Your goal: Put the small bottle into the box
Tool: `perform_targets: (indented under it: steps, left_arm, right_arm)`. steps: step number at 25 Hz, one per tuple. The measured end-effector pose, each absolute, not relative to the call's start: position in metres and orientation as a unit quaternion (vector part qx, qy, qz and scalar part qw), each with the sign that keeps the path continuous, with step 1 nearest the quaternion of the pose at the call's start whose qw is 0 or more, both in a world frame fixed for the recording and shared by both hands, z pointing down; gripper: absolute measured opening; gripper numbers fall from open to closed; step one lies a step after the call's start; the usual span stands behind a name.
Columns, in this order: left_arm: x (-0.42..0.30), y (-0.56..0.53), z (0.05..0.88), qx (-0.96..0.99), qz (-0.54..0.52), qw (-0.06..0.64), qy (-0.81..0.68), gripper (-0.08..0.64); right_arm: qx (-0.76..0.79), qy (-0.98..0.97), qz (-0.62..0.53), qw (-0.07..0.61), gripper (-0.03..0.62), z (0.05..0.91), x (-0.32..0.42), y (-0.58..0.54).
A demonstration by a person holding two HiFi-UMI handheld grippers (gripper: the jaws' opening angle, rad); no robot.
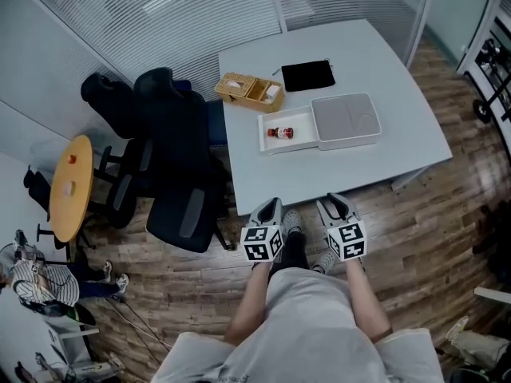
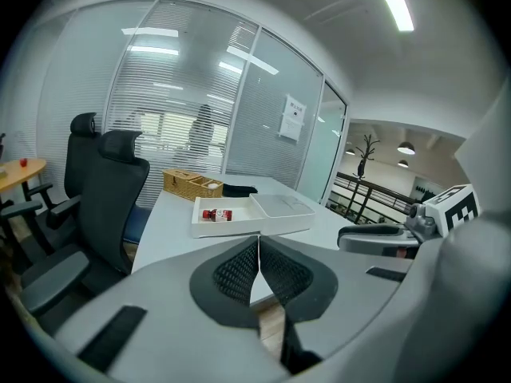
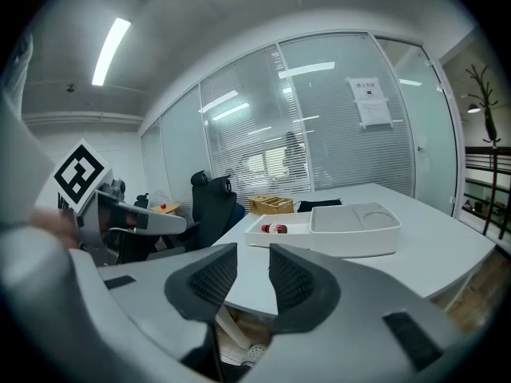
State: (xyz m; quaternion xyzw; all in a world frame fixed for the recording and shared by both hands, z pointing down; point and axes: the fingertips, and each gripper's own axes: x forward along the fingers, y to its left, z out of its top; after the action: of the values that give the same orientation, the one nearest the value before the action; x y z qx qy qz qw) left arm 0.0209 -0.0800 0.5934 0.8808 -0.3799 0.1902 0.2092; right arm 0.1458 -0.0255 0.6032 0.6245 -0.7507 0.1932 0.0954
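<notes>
Already the small bottle (image 1: 280, 132) lay on its side in the box's (image 1: 289, 148) left half, long axis left-right, far across the table (image 1: 319, 178). It lay nearer the closed left gripper (image 1: 270, 210) than the parted, empty right gripper (image 1: 335, 206).

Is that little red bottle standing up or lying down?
Lying down: the small bottle rests on its side in the open white box.

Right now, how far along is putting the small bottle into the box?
Done: the small bottle lies on its side inside the white box. In hand: nothing. The left gripper has its jaws together and the right gripper has them apart and empty, and both are short of the table. Left: perhaps only closing the lid, which lies open beside the bottle's compartment.
</notes>
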Motion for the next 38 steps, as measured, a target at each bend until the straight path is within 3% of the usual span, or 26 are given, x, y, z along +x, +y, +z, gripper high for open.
perform_targets:
  steps: [6, 38]
  left_arm:
    - [0.019, -0.069, 0.593, 0.882, 0.185, 0.214, -0.377, 0.029]
    - [0.002, -0.048, 0.588, 0.884, 0.172, 0.220, -0.375, 0.029]
  right_arm:
    - [0.633, -0.742, 0.212, 0.066, 0.021, 0.601, 0.146, -0.014]
    - [0.662, -0.716, 0.212, 0.065, 0.017, 0.601, 0.148, 0.005]
